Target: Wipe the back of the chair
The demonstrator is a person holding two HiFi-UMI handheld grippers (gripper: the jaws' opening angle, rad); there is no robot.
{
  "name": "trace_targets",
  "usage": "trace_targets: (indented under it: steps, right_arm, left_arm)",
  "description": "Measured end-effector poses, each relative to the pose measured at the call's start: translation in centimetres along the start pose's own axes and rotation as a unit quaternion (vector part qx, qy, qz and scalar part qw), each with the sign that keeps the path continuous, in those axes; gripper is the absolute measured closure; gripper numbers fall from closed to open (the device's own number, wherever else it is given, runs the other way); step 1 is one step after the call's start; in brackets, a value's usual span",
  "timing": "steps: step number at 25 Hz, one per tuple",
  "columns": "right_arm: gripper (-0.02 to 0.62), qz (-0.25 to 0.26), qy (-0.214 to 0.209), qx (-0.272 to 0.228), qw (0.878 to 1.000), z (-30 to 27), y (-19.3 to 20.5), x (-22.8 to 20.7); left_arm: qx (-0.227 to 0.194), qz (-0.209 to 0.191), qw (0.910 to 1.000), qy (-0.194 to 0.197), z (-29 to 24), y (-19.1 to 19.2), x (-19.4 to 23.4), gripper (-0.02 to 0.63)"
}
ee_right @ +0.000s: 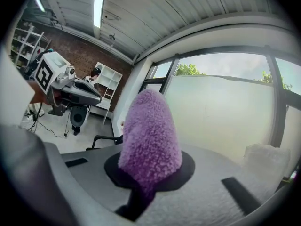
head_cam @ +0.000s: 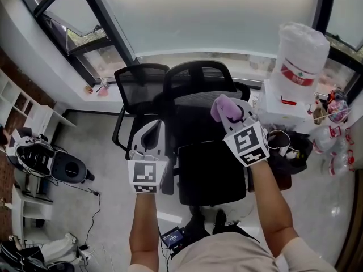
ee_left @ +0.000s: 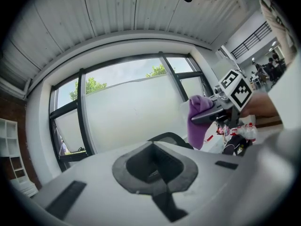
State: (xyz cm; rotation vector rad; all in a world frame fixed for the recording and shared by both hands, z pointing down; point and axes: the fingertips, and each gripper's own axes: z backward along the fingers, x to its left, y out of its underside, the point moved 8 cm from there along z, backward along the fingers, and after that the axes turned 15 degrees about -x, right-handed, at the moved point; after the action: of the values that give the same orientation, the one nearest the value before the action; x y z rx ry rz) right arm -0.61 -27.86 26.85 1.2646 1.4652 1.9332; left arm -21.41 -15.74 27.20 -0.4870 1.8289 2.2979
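Fingers (ee_right: 228, 199) of my right gripper (ee_right: 150, 175) are clamped on the purple cloth (ee_right: 150, 135), a fluffy wad standing up out of the jaws. My left gripper (head_cam: 150, 131) has its jaws pressed together on nothing. It sits lower left in the head view, beside the seat (head_cam: 211, 177).

Now the relation that counts. The chair back (head_cam: 197, 89) is at upper centre of the head view, its top rim running left to right. The cloth overlaps its right-hand part, so the right gripper is clearly the nearer one, and I judge the wipe goes sideways along that rim.

From the head view I can't tell if cloth and back are touching. The left gripper view helps. It shows the cloth from the side at right of centre, hanging down from the jaws, with the dark rim of the back low beside it. They look near, maybe just apart. The right gripper view shows none of the back, since the cloth fills its middle.
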Motion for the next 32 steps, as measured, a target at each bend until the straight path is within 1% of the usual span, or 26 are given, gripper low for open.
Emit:
trace_targets:
  steps: [7,11,15,18,21,23,27,29,32]
  right_arm:
    - [0.572,0.008,0.035,0.011,0.999,-6.8,3.5,0.4]
    - [0.572,0.017,0.041,0.014,0.999,-11.0,5.4,0.9]
    - [0.572,0.027,0.037,0.028,0.999,-15.0,7.8,1.4]
    - [0.572,0.035,0.031,0.034,0.998,-17.9,9.4,1.9]
    - [0.571,0.043,0.029,0.032,0.998,-20.7,10.9,2.2]
    - [0.571,0.044,0.025,0.029,0.998,-22.6,11.7,2.5]
    - [0.571,0.05,-0.001,0.022,0.999,-25.9,12.9,4.2]
    - [0.571,0.054,-0.012,0.018,0.998,-27.1,13.4,5.3]
    - [0.571,0.058,-0.015,0.005,0.998,-27.9,13.7,6.0]
  left_arm:
    - [0.004,0.021,0.9997,0.009,-2.6,6.1,2.1,0.6]
    - [0.003,0.035,0.9994,0.009,-4.0,9.8,3.5,0.6]
    - [-0.004,0.049,0.9988,0.006,-5.9,13.0,4.5,0.6]
    - [0.012,0.063,0.9979,0.012,-7.4,14.7,4.9,0.6]
    - [0.009,0.063,0.9978,0.016,-8.9,16.7,5.4,0.6]
    - [0.02,0.069,0.9972,0.02,-9.7,17.6,5.6,0.6]
    - [0.019,0.042,0.9986,0.025,-10.6,19.7,5.4,0.6]
    - [0.022,0.045,0.9984,0.028,-10.9,20.8,5.1,0.6]
    - [0.029,0.049,0.9979,0.03,-11.3,22.3,4.9,0.6]
